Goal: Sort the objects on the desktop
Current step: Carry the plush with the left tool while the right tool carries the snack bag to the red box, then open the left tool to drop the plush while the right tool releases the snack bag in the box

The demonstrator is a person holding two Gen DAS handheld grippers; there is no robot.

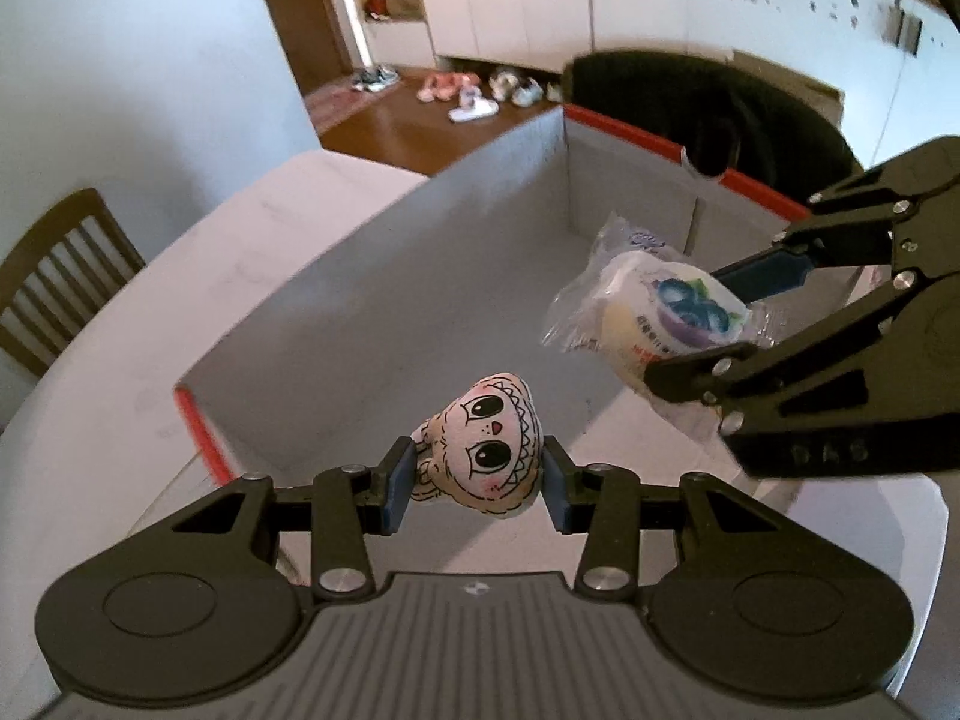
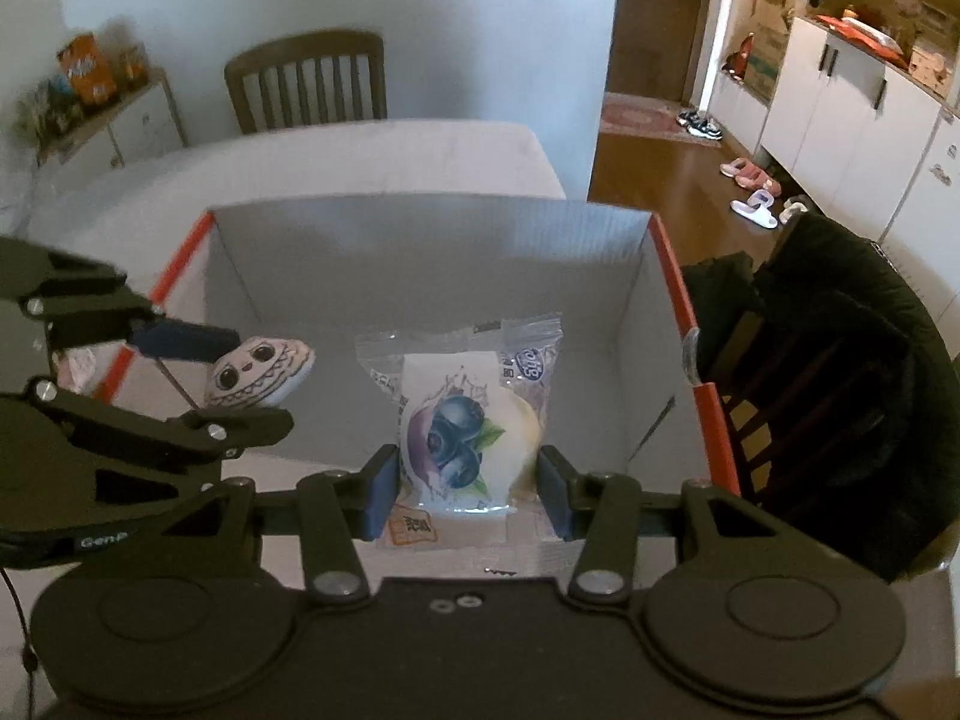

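Left claw (image 1: 477,483) pinching one plush face toy (image 1: 489,447); right claw (image 2: 468,489) pinching one wrapped blueberry pastry (image 2: 465,420). Both items hang above the open interior of one red-edged cardboard box (image 2: 420,252) on one table (image 2: 372,150). Two chairs stand beyond.

Past my work area I can see a brown wooden slat-back chair (image 2: 309,81) pushed up against the pale tabletop (image 2: 372,159). To its left stands a low white cabinet (image 2: 129,126) carrying an orange carton (image 2: 87,69). On my right, a black jacket (image 2: 840,360) hangs over another chair. Beyond, pink and white slippers (image 2: 753,186) lie scattered over the polished brown wooden floor (image 2: 654,192), below tall white cupboards with black handles (image 2: 840,114).
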